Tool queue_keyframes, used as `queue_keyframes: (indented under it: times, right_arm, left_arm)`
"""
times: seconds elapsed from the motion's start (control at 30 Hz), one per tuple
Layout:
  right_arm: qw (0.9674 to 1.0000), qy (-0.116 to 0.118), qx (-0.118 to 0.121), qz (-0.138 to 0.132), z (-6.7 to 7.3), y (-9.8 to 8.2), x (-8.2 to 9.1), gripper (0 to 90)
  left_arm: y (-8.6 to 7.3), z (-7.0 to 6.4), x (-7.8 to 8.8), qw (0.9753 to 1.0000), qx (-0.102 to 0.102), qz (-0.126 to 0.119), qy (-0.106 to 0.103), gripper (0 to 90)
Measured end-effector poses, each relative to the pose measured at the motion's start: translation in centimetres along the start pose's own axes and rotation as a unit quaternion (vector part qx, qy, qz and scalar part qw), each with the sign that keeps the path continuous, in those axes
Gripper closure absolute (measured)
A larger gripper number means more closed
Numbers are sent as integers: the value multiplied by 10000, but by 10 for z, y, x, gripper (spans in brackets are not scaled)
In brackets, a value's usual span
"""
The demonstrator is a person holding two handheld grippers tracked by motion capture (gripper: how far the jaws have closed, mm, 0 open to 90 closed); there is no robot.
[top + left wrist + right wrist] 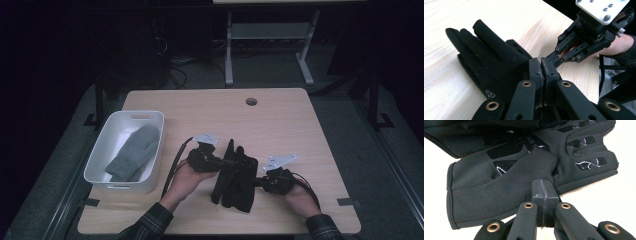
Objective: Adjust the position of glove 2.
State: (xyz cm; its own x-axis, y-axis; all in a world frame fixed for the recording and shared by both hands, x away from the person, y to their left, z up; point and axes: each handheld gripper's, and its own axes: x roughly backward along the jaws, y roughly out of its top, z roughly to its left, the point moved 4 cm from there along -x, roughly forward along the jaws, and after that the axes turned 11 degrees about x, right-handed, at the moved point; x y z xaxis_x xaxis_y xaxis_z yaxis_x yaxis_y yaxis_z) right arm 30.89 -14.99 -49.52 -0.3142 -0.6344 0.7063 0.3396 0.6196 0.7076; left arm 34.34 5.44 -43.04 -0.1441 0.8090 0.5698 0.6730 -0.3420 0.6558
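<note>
Both tongs, left [541, 62] and right [543, 187], pressed together, each pinching black gloves [235, 177] (palm print partly legible: "EV").

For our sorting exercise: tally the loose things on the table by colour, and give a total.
Black fabric gloves: 2
Grey knitted mitten: 1
White plastic bin: 1
Total: 4

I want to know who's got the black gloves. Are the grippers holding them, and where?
Both grippers are shut on the black gloves: the left gripper pinches one side edge, the right gripper the opposite edge, by the thumb.
</note>
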Motion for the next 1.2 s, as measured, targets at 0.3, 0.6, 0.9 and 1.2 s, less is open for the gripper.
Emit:
queue_keyframes:
  times: [0.3, 0.6, 0.9, 1.2]
  right_arm:
    - [9998, 65, 153, -97, 3, 15, -14, 900]
    - [9995, 158, 232, -125, 8, 26, -26, 900]
    - [9997, -142, 108, -148, -5, 18, -6, 900]
    - [9987, -490, -111, -45, -25, -2, 14, 877]
  left_arm:
    - [-2, 2, -5, 10000, 23, 56, 4, 876]
    - [-6, 1, -16, 9999, 13, 145, 21, 876]
    - [-10, -8, -40, 9996, -73, 285, -29, 875]
    - [-11, -16, -48, 9991, -212, 248, -255, 803]
